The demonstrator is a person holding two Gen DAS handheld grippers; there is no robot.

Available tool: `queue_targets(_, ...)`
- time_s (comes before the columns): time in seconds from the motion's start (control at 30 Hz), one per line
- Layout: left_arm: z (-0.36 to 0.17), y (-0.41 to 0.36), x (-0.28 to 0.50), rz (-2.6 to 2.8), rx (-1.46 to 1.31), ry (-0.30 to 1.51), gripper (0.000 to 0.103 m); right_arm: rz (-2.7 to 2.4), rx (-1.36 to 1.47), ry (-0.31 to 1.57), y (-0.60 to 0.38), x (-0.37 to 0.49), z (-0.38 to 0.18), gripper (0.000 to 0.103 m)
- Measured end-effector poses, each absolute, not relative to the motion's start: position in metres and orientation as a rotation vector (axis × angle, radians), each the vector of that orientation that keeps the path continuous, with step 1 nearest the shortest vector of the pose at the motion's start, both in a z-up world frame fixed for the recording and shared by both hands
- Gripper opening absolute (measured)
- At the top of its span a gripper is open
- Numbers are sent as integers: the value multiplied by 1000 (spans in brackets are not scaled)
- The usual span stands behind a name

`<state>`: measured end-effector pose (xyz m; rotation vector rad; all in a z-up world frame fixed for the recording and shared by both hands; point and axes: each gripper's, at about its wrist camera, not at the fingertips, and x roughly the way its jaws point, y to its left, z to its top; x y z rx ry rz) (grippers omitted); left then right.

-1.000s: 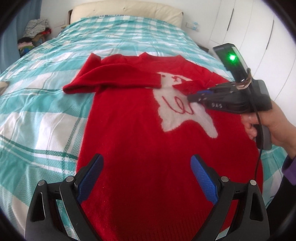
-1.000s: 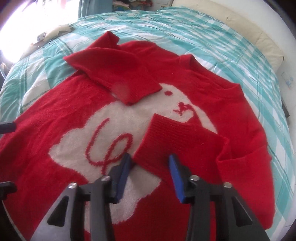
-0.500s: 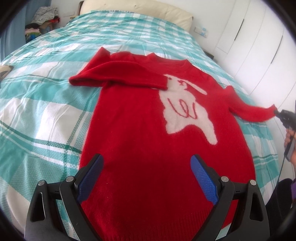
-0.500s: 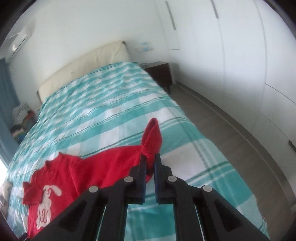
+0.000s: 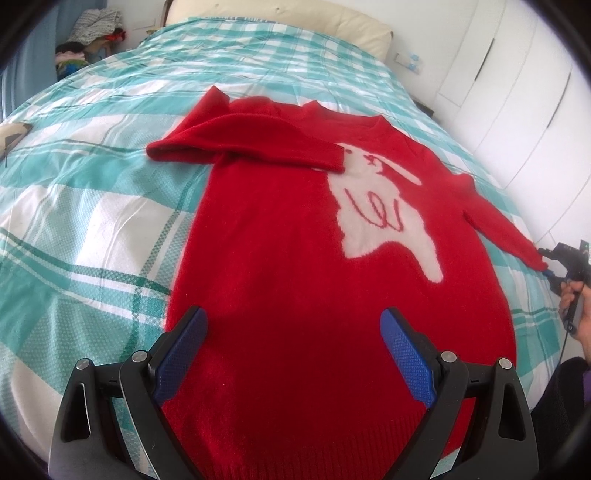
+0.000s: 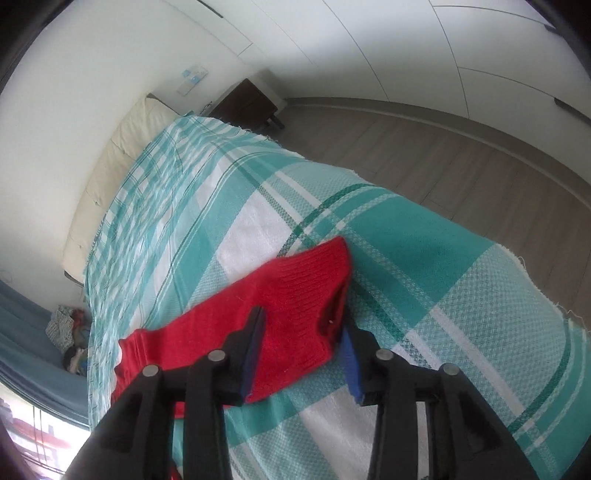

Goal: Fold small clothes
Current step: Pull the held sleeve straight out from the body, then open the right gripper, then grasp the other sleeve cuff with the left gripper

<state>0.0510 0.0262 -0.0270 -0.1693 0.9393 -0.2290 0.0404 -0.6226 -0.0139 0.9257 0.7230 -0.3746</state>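
A red sweater [image 5: 280, 258] with a white rabbit motif lies flat, front up, on the teal plaid bedspread [image 5: 92, 221]. Its left sleeve [image 5: 240, 147] is folded across the chest. The right sleeve [image 5: 498, 225] stretches straight out toward the bed's right edge. My left gripper [image 5: 291, 339] hovers open over the sweater's lower part, nothing between its blue pads. My right gripper [image 5: 546, 264] sits at the sleeve's end; in the right wrist view this gripper [image 6: 301, 339] has its jaws opening, the ribbed cuff [image 6: 295, 288] lying loose between them on the bedspread.
A cream headboard cushion [image 5: 295, 22] runs along the far end of the bed. Piled clothes [image 5: 88, 40] lie at the back left. White wardrobe doors [image 5: 517, 92] line the right. A dark nightstand [image 6: 247, 103] and wooden floor [image 6: 443, 155] lie beyond the bed's edge.
The right gripper carried the right sleeve from the chest out to the bed's right edge, rolled over, and its jaws parted from shut. The left gripper stayed put.
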Motion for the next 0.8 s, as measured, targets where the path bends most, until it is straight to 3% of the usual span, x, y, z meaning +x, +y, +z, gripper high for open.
queue_targets(0.03,-28,25,51,-229,-165,941,96,-366,944,733,-624,43,-19,41)
queue_targets(0.13,-28,22,50,-226,-135,939,96,-420,898,788,-625,46,-24,4)
queue_targets(0.47,-44,-13,44,-188,165,964,97,-621,663,913,-614,48,-22,3)
queue_targets(0.53,-35,-6,41,-210,139,973,96,-626,641,913,-610,46,-18,9)
queue_targets(0.63,0,18,35,-234,45,899,96,-669,588,905,-600,36,-5,46)
queue_targets(0.67,16,26,37,-231,27,857,97,-685,558,885,-596,32,3,52)
queue_targets(0.8,84,49,74,-202,1,693,101,-721,442,768,-572,13,36,52)
